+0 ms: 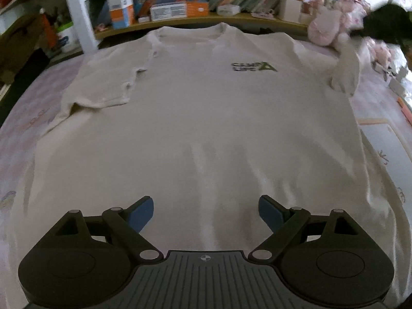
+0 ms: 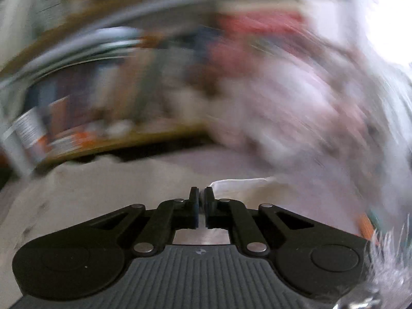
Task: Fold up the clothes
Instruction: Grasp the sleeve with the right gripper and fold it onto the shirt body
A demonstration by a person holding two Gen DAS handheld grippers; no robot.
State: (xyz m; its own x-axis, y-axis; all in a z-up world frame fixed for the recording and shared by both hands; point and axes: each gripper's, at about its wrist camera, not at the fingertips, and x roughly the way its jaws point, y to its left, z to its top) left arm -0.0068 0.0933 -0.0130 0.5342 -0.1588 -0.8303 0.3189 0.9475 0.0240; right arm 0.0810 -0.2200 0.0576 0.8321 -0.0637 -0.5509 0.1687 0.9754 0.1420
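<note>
A white T-shirt point(image 1: 206, 118) with a small green and black chest logo point(image 1: 253, 67) lies flat, front up, on a pale pink sheet point(image 1: 23, 118). My left gripper point(image 1: 206, 211) hovers open over its lower hem, with nothing between the blue pads. The sleeve on the left point(image 1: 103, 90) lies flat. The sleeve on the right point(image 1: 346, 74) is pulled up off the sheet toward a dark blurred shape at the top right. In the blurred right wrist view my right gripper point(image 2: 201, 195) is shut, with white sleeve cloth point(image 2: 239, 188) bunched at its fingertips.
A shelf of books and boxes point(image 1: 180, 2) runs behind the shirt's collar. A pink plush toy point(image 1: 324, 31) sits at the back right. A white post point(image 1: 77, 13) stands at the back left. Papers point(image 1: 381, 134) lie on the sheet to the right.
</note>
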